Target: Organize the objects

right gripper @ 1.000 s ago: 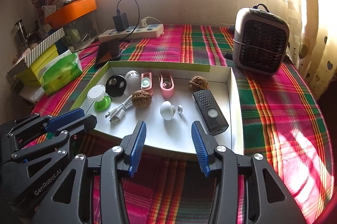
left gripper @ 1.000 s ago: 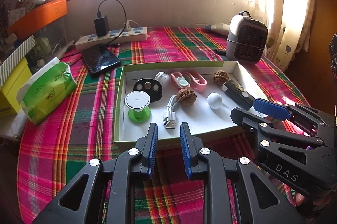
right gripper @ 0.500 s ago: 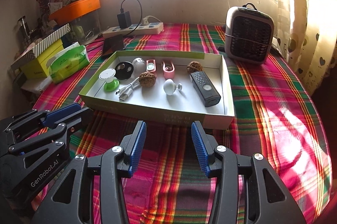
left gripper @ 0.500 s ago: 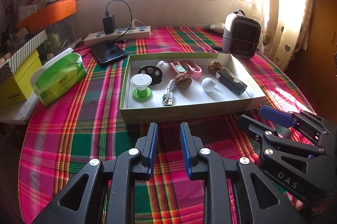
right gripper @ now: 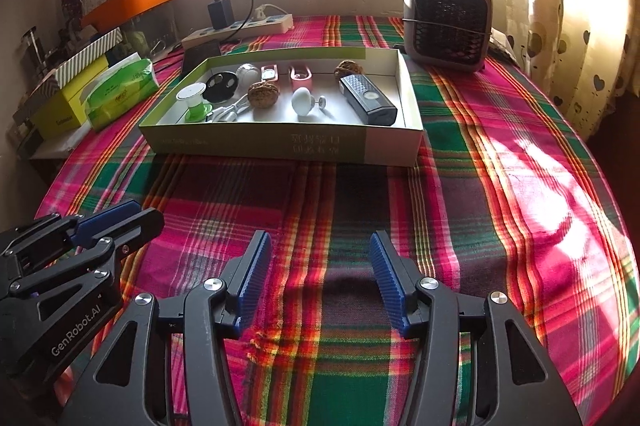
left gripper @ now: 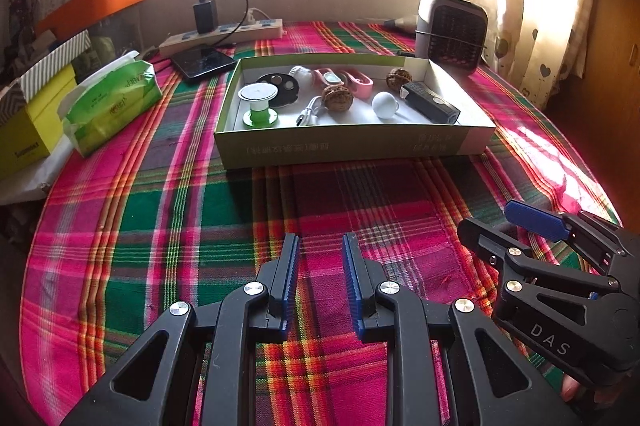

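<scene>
Small household items, among them two brown walnuts (right gripper: 263,93), a white round knob (right gripper: 301,100) and a black rectangular remote (right gripper: 367,99), lie inside the shallow green-and-white cardboard tray (right gripper: 280,144) mid-table on the plaid cloth (right gripper: 460,154). Both grippers hover empty, well short of it: the left gripper (left gripper: 320,280) stands narrow, and the right gripper (right gripper: 320,276) has just been opening wide. Any reach should clear the tray's near wall from above. Bare cloth in front gives ample room.

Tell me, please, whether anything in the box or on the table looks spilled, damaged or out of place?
Nothing stands out. The small items lie loose but contained inside the box, and nothing has spilled onto the plaid tablecloth.
</scene>
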`<move>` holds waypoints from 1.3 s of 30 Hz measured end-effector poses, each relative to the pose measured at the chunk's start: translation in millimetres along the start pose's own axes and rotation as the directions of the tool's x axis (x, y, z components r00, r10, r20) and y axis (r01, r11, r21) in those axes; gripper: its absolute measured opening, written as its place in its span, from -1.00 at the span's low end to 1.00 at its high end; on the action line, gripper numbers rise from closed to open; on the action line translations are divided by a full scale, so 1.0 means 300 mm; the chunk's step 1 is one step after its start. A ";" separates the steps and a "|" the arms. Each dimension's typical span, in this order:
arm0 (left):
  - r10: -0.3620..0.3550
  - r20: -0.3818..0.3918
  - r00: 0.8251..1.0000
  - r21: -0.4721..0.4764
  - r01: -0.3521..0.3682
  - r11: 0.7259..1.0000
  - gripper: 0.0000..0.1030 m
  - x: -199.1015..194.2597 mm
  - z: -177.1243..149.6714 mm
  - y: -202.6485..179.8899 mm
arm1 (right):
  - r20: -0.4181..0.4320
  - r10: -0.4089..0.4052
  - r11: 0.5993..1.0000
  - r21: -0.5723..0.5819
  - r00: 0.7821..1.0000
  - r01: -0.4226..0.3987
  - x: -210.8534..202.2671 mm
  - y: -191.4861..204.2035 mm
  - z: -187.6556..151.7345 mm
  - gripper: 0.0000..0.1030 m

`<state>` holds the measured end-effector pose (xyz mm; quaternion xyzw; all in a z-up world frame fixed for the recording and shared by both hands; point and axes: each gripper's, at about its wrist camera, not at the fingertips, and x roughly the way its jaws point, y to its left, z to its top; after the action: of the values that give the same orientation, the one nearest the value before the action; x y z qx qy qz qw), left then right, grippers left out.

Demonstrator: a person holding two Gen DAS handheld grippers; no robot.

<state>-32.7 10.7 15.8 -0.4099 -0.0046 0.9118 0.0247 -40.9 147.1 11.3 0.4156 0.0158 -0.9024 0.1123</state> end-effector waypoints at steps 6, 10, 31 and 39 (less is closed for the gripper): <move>0.013 -0.009 1.000 0.002 -0.013 1.000 -0.61 -0.006 -0.024 -0.001 | -0.007 -0.007 1.000 0.000 1.000 0.007 -0.006 0.002 -0.028 0.04; 0.015 -0.023 1.000 -0.015 -0.016 1.000 -0.61 -0.001 -0.041 0.005 | -0.017 -0.015 1.000 -0.002 1.000 0.015 -0.004 0.000 -0.043 0.04; 0.042 0.009 0.999 -0.018 -0.042 0.999 -0.51 -0.007 -0.086 -0.020 | 0.018 -0.077 0.997 -0.002 0.997 0.077 -0.022 0.002 -0.084 0.15; 0.038 0.016 0.999 -0.031 -0.038 0.999 -0.50 -0.009 -0.088 -0.015 | 0.027 -0.081 0.997 0.001 0.996 0.081 -0.023 0.003 -0.086 0.19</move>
<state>-11.0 14.6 0.3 -0.4027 -0.0112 0.9153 0.0010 -17.0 150.7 -0.5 0.4025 0.0310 -0.9117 0.0759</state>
